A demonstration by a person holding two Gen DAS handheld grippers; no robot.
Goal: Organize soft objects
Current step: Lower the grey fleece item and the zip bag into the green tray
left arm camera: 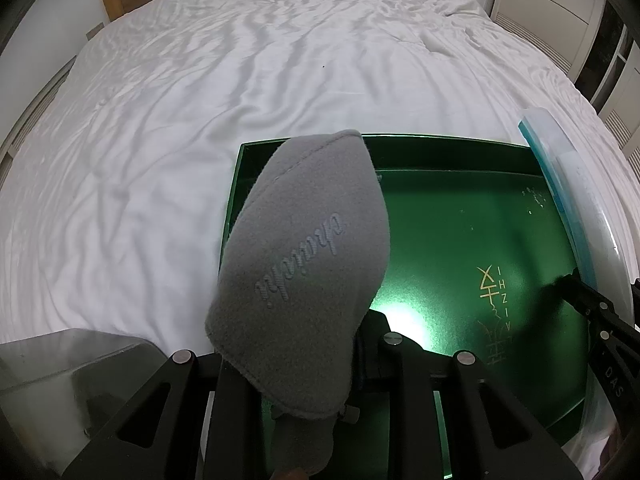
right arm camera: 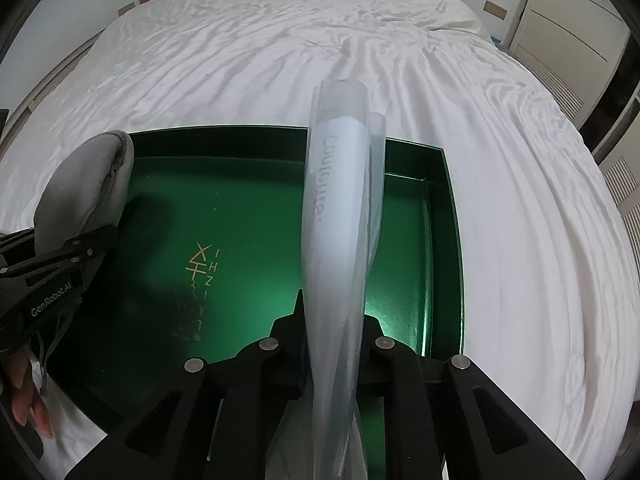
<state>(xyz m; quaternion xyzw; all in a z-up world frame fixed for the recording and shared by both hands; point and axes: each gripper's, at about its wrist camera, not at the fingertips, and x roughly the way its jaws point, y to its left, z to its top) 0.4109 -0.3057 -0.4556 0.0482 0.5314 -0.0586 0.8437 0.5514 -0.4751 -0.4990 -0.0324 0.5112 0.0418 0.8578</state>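
Light, floppy grey fleece pouch [left arm camera: 304,264] pinched at its lower edge by left gripper [left arm camera: 312,364]; slippery clear plastic packet [right arm camera: 340,240] between right gripper [right arm camera: 336,344] jaws, above green box [right arm camera: 240,208] at six o'clock on bed [right arm camera: 280,60].

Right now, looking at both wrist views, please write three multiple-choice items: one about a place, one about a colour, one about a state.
1. Where does the green box rest?
A. on a wooden floor
B. on the white bed sheet
C. on a shelf

2. What colour is the soft pouch in the left gripper?
A. grey
B. red
C. yellow

3. What is between the fingers of the right gripper?
A. nothing
B. a metal spoon
C. a clear plastic packet

Answers:
1 B, since white wrinkled sheet surrounds the box on the sides in view.
2 A, since the left wrist view shows grey fleece with an embossed script word.
3 C, since the right wrist view shows the translucent packet rising from between the black fingers, over the box.
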